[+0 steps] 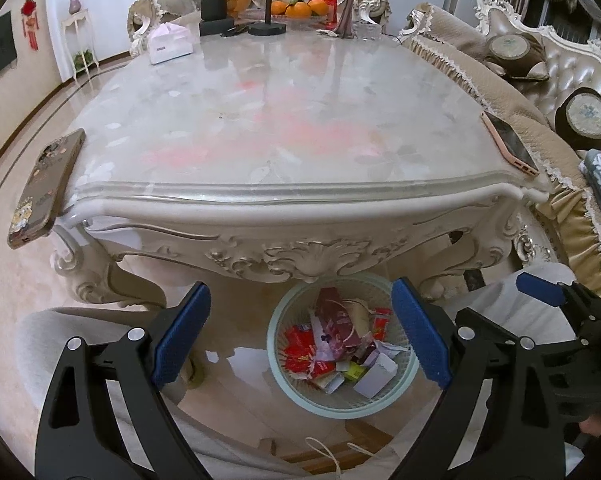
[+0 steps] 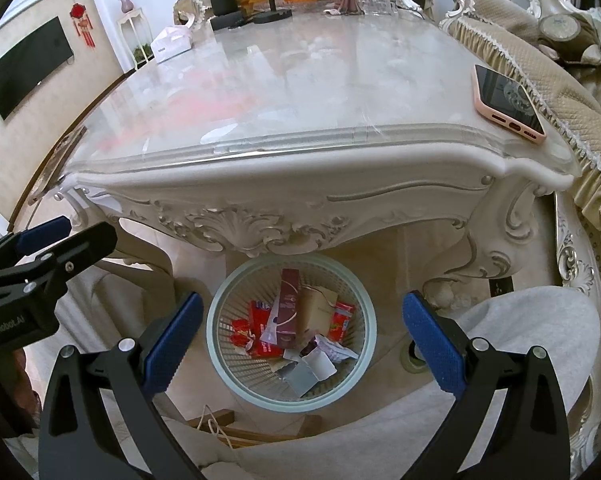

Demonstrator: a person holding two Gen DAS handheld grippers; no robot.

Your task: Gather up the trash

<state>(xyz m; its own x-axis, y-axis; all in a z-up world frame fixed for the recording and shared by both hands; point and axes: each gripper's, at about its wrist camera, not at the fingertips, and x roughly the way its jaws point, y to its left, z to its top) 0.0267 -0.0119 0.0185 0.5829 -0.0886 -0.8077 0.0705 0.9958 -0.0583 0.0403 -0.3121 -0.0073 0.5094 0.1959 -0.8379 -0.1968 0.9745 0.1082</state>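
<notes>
Item: trash, meaning wrappers, cartons and torn paper, piled in your pale slatted basket on the floor under the near edge of the desk. It looks light, crushable and loose; pinch any stray piece by a folded edge. Left tongs: spread apart, holding nothing. Right tongs: likewise apart and empty, above the basket. On the desk: patterned phone, pink phone, tissue box.
</notes>
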